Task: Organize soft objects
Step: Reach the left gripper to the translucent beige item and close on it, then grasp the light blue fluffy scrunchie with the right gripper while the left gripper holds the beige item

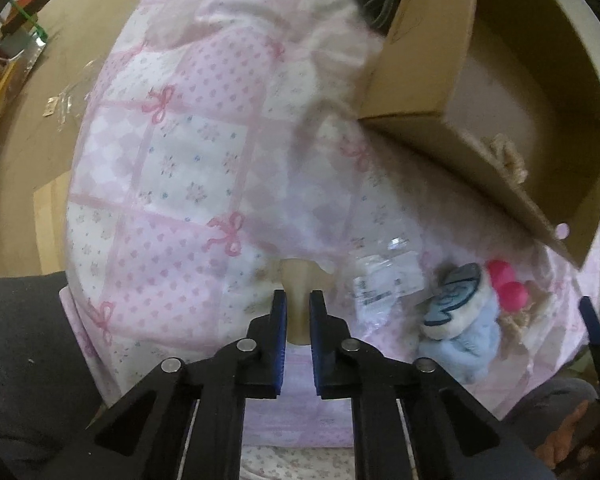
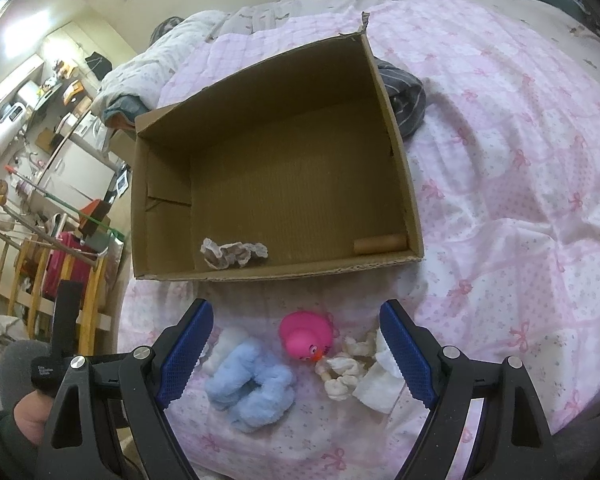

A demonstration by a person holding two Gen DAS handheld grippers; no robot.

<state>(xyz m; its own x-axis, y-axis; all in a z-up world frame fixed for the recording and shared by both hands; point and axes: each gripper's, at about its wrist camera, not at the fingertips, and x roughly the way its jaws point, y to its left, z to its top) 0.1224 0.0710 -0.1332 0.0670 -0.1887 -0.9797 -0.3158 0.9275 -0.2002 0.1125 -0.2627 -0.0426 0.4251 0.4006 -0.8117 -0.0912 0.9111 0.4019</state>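
Pink duck (image 2: 306,338), blue plush (image 2: 250,394) between wide-spread right tool (image 2: 296,354) fingers; left tool (image 1: 298,316) clamps beige tube (image 1: 297,300).

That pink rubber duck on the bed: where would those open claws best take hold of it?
Probably across the pink duck's round body, from above. It lies between the right gripper's wide-open fingers, beak toward the camera, with the blue fluffy toy on one side and the white knotted rope toy touching its beak side, so a side approach looks crowded.
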